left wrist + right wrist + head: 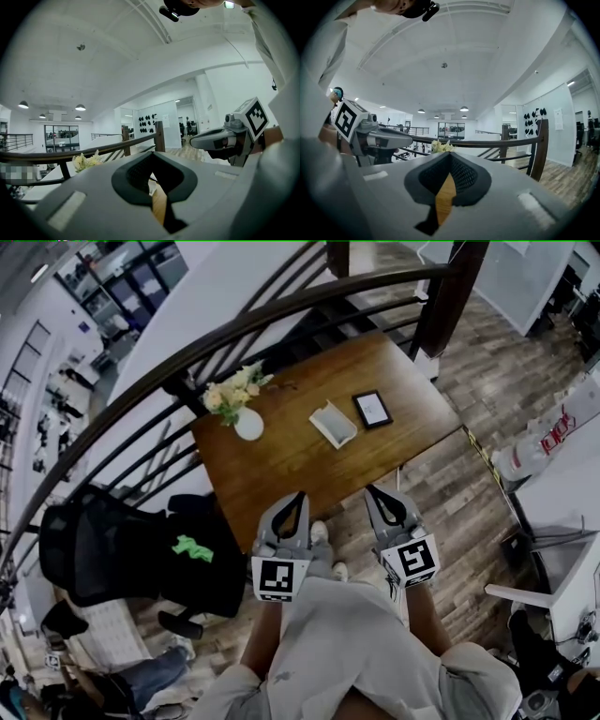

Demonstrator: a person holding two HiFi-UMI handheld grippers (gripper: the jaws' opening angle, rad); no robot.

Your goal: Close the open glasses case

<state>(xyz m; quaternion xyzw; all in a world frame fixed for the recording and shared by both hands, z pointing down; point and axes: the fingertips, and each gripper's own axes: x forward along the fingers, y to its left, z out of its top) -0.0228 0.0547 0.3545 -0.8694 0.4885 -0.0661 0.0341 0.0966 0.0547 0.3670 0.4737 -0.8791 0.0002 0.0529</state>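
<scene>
The open glasses case (333, 423), pale and rectangular, lies near the middle of the wooden table (281, 470). My left gripper (298, 495) and right gripper (370, 489) hover side by side over the table's near edge, well short of the case. Both are shut with nothing held. In the left gripper view the shut left gripper (152, 154) points level, and the right gripper (220, 138) shows to its right. In the right gripper view the right gripper (450, 153) is shut too, with the left gripper (379, 138) beside it. The case is hidden in both gripper views.
A white vase of pale flowers (247, 423) stands at the table's left. A black-framed tablet (373, 409) lies just right of the case. A dark curved railing (234, 334) runs behind the table. A black chair (94, 549) stands to the left.
</scene>
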